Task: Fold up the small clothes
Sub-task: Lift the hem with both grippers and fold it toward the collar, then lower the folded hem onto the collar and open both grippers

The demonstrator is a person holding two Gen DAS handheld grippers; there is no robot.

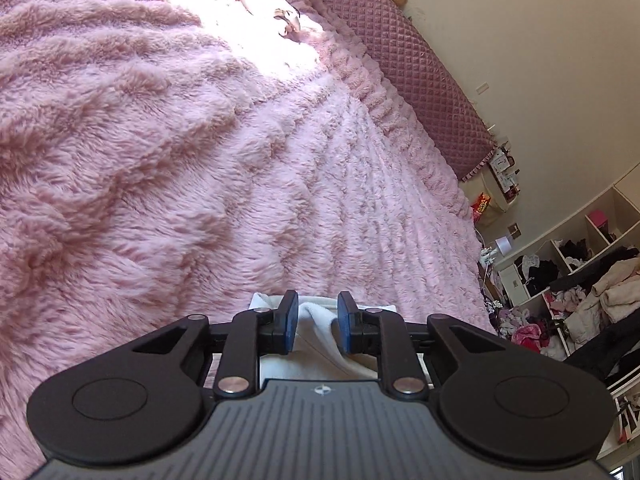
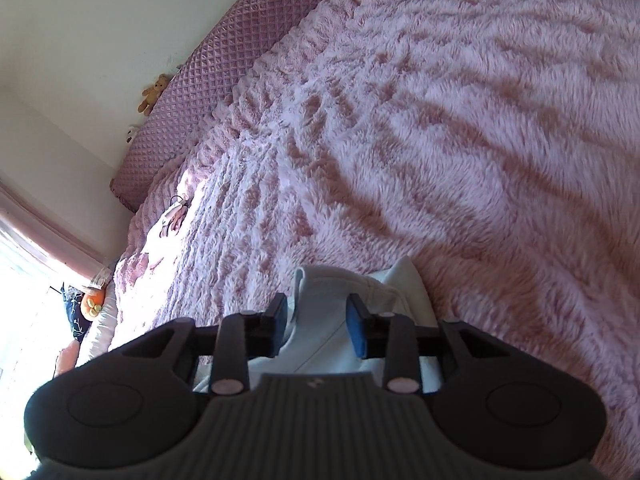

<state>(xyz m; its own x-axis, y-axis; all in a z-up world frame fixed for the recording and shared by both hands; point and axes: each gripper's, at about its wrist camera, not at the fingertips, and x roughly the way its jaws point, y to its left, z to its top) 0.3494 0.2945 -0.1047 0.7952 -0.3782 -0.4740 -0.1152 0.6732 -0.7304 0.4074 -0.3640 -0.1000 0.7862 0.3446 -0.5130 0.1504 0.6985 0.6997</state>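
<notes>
Both your claws, left (image 1: 318, 322) and right (image 2: 316, 322), stand released over the garment (image 2: 320, 340), letting it settle on the near blanket (image 2: 440, 120).

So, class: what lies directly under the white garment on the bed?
The white garment rests on the fluffy pink blanket, which shows all around it. Whatever lies beneath the cloth's middle is covered by the garment and the right gripper.

A fluffy pink blanket (image 1: 200, 140) covers the bed, a white garment (image 2: 320, 320) lying on it.
</notes>
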